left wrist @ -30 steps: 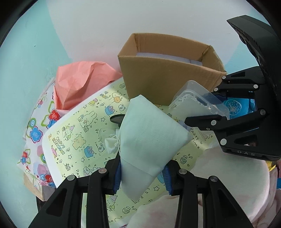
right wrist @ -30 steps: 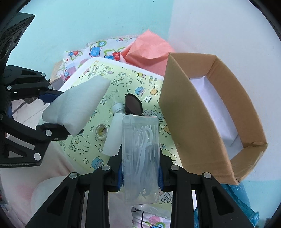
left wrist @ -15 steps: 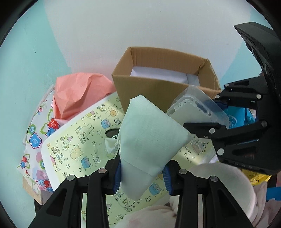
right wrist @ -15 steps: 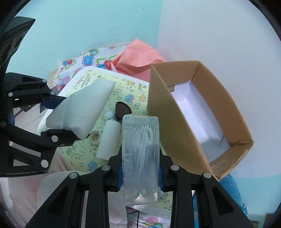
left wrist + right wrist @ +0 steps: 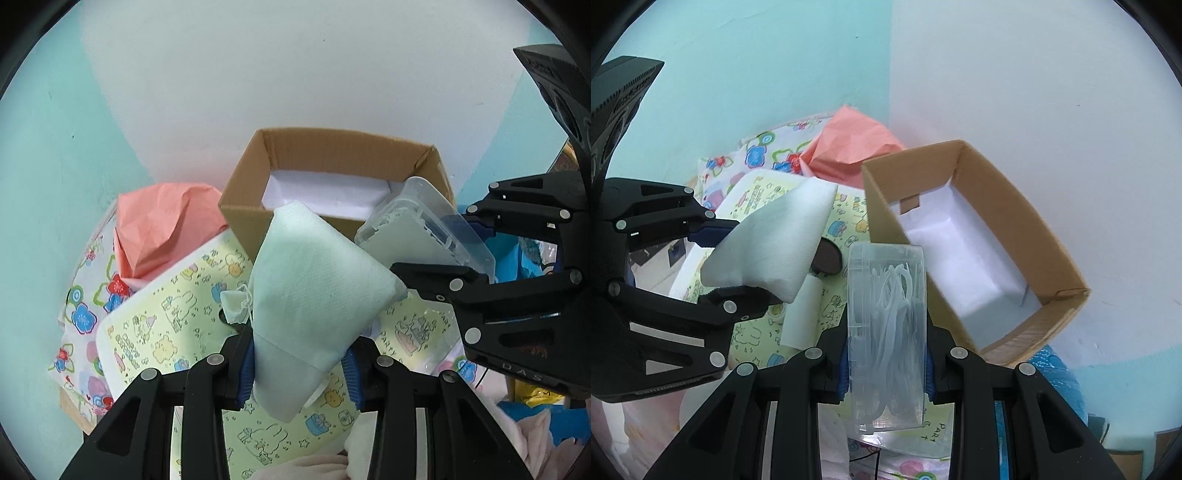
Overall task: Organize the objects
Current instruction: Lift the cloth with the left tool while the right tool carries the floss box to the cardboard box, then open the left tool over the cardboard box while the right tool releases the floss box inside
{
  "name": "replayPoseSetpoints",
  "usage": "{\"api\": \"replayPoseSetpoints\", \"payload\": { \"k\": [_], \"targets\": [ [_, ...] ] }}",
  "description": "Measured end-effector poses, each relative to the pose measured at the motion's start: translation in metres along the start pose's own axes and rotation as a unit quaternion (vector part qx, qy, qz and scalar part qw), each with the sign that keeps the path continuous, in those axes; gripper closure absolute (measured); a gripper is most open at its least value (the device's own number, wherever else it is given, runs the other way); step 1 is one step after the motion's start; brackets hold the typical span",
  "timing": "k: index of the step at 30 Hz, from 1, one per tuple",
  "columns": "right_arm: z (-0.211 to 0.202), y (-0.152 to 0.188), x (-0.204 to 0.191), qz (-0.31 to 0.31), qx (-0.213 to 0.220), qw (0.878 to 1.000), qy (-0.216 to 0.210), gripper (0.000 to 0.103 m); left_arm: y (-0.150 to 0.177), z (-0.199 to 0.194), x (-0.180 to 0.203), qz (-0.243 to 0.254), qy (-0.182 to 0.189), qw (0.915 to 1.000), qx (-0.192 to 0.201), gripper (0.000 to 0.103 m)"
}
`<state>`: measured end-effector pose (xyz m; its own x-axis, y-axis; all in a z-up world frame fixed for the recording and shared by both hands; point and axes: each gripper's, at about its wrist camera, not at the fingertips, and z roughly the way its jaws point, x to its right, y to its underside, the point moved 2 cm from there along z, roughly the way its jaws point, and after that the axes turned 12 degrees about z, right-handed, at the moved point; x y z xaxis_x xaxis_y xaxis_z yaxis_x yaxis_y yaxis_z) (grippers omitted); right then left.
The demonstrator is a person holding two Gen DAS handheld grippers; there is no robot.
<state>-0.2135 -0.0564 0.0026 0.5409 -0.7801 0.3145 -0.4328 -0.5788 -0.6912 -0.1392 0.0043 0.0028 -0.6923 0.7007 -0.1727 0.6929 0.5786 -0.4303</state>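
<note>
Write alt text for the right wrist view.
The right gripper clamps a clear plastic box of floss picks beside an open cardboard box with a white bottom. At left, the left gripper holds a white pouch above a yellow cartoon-print sheet.

The right gripper (image 5: 886, 365) is clamping a clear plastic case (image 5: 886, 332) w/ white floss picks inside, holding it upright just beside the near wall of the open cardboard box (image 5: 1008, 221). The box is lying w/ its white bottom showing. At left, the left gripper (image 5: 735, 266) is pinching a white fabric pouch (image 5: 772, 247) above the yellow cartoon-print mat (image 5: 834, 306). Crumpled pink paper (image 5: 849, 147) is sitting behind the mat, against the wall.
</note>
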Motion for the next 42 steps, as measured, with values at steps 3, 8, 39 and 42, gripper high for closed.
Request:
{"api": "replayPoseSetpoints", "payload": {
  "k": [3,8,39,42],
  "targets": [
    [-0.004,-0.004,0.007,0.004,0.006,1.0,-0.001,0.07,-0.008,-0.002,0.003,0.0,-0.005,1.0,0.004,0.063],
    [-0.011,-0.008,0.016,0.007,0.012,1.0,-0.003,0.07,-0.023,-0.004,0.007,0.002,-0.008,0.9999,0.011,0.063],
    [0.009,-0.053,0.089,0.052,0.044,0.997,0.034,0.07,-0.1,0.045,0.006,0.013,-0.033,0.9992,0.016,0.063],
    [0.014,-0.056,0.094,0.06,0.04,0.997,0.03,0.07,-0.104,0.053,0.001,0.006,-0.032,0.9993,0.018,0.063]
  ]
}}
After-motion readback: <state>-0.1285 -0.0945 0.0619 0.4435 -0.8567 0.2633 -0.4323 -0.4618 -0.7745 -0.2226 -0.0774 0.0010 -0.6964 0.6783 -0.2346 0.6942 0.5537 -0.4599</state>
